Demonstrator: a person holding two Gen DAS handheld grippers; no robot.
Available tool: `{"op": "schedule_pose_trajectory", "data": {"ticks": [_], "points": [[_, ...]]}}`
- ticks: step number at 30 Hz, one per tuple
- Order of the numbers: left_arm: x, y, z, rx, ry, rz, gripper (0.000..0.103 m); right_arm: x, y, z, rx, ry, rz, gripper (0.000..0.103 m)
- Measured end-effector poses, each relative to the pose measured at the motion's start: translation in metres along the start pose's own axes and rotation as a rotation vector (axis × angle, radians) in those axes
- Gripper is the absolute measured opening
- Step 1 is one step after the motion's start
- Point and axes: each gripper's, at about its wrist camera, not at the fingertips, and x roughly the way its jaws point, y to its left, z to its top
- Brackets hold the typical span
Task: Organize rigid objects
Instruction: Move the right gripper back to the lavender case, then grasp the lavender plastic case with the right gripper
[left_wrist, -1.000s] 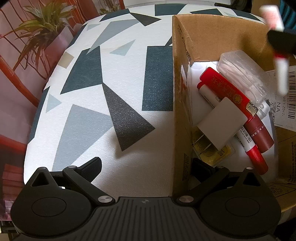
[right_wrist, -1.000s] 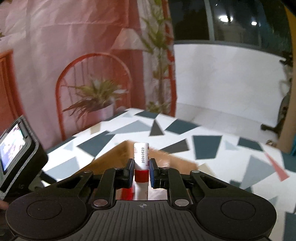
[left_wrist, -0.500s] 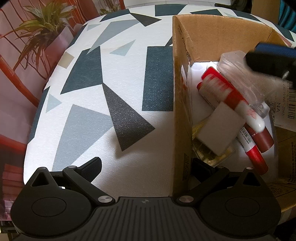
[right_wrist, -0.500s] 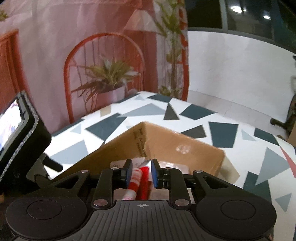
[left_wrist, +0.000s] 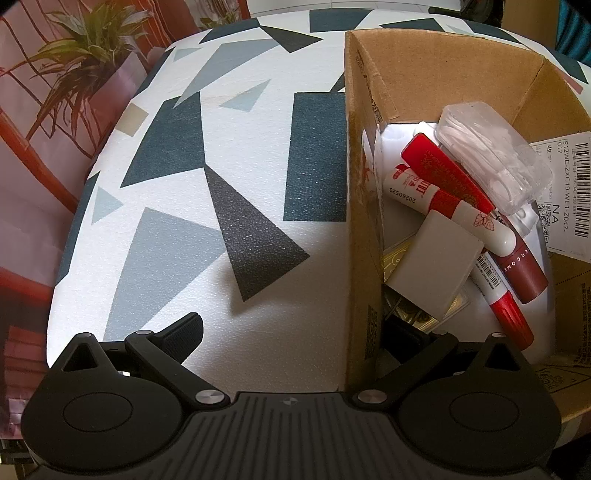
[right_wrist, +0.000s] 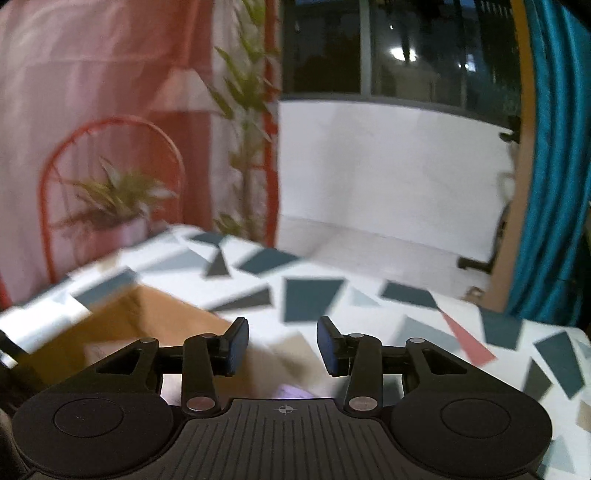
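The right fingers (right_wrist: 236, 349) had just been opening and stood narrowly parted, empty, with the brown cardboard box (right_wrist: 122, 325) low to their left. In it the white-and-red plastic tube (left_wrist: 454, 206) lay diagonally, ahead-right of the wide left fingers (left_wrist: 184, 332) straddling its wall

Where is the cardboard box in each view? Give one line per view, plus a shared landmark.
Left wrist: the box fills the right side, open, its near wall standing between the left gripper's spread fingers.
Right wrist: the box sits blurred at lower left, just beyond the open, empty right gripper.
Shared landmark: the potted plant beyond the patterned table.
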Motion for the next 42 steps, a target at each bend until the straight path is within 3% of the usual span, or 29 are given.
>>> {"op": "schedule_pose_trajectory", "data": {"ticks": [6,16,19,23,27,35,42], "points": [[0.000,-0.001,0.000,-0.001,0.002,0.003,0.103,0.034,-0.010,-0.032,0.039,0.152,0.023,0.045],[0.000,0.000,0.000,0.002,0.002,0.002,0.103,0.063,0.007,-0.047,0.103,0.202,0.069,0.049],[0.000,0.000,0.000,0.002,0.002,0.001,0.103,0.069,0.006,-0.050,0.120,0.215,0.046,0.047],[0.000,0.001,0.000,0.001,0.002,0.001,0.103,0.072,0.007,-0.061,0.128,0.224,0.029,0.047],[0.000,-0.001,0.000,0.001,0.002,0.004,0.103,0.066,0.014,-0.070,0.075,0.192,-0.017,0.037],[-0.001,-0.002,0.000,-0.001,0.003,0.003,0.103,0.050,0.011,-0.077,0.084,0.206,-0.081,0.037],[-0.001,-0.002,-0.001,-0.002,0.002,0.005,0.103,0.032,0.001,-0.093,0.141,0.166,-0.125,0.037]]}}
